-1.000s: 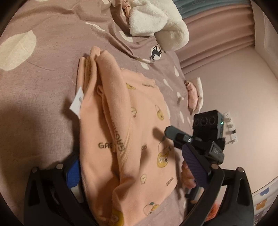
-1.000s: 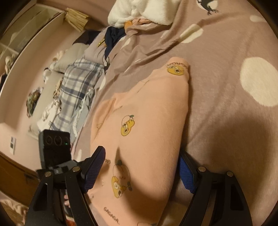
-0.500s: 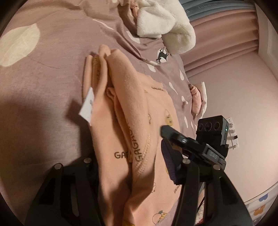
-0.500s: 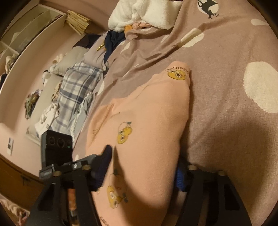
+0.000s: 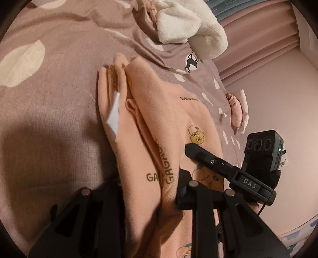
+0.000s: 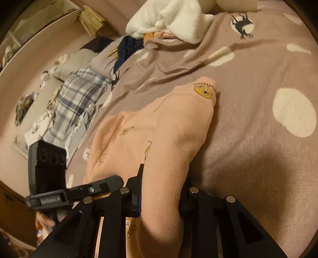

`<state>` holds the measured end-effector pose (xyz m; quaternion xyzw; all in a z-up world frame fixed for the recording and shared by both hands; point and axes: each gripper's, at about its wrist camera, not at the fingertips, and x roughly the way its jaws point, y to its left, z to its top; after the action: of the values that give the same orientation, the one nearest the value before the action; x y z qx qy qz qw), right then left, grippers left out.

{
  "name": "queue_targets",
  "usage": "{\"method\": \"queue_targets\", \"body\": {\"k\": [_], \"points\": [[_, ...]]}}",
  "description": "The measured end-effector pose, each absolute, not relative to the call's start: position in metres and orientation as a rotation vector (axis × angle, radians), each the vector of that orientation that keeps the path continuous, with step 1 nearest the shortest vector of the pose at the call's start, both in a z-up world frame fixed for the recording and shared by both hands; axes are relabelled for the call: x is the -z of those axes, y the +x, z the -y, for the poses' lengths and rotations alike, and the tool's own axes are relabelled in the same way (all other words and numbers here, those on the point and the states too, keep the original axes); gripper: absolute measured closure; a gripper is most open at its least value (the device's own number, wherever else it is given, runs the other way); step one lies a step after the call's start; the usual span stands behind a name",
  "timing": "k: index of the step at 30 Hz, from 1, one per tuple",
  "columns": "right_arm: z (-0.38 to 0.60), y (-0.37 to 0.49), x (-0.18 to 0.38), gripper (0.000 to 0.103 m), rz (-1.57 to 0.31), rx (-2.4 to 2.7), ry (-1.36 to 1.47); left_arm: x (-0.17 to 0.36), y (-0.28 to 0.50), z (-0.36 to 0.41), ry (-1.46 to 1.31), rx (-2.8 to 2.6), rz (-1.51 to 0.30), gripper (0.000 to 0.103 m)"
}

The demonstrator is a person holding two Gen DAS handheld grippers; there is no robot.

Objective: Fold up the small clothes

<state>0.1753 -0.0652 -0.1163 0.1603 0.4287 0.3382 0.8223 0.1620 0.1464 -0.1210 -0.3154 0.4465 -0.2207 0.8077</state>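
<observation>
A peach child's garment (image 5: 169, 111) with cartoon prints and "GAGAGA" lettering lies folded lengthwise on the bedspread (image 5: 49, 89), a white label (image 5: 114, 117) sticking out at its left edge. My left gripper (image 5: 150, 186) is closing, its jaws pinching the bunched near edge of the cloth. In the right wrist view the same garment (image 6: 159, 123) bulges up between the closing jaws of my right gripper (image 6: 162, 184), which press on its near right fold. Each view shows the other gripper's black camera block (image 5: 262, 154) (image 6: 49, 158) close beside it.
A fluffy white blanket (image 5: 188, 25) (image 6: 169, 17) is heaped at the far end of the bed. A plaid cloth (image 6: 79, 93) and dark clothes lie far left. A small pink item (image 5: 237, 111) hangs at the bed's right edge. A hand (image 6: 44, 220) shows bottom left.
Both grippers went from wide open around the garment's near edge to closed on it. The cloth has bunched up between each pair of fingers.
</observation>
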Motion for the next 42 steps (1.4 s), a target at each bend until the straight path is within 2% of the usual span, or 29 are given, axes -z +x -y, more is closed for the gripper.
{"method": "queue_targets", "body": {"k": [19,42], "points": [[0.081,0.153,0.083,0.078,-0.881,-0.715,0.352,0.071,0.137,-0.116,-0.530,0.454,-0.897,0.079],[0.119,0.108,0.064,0.078,-0.851,-0.642,0.316,0.049,0.094,-0.065,-0.415,0.459,-0.867,0.079]]}}
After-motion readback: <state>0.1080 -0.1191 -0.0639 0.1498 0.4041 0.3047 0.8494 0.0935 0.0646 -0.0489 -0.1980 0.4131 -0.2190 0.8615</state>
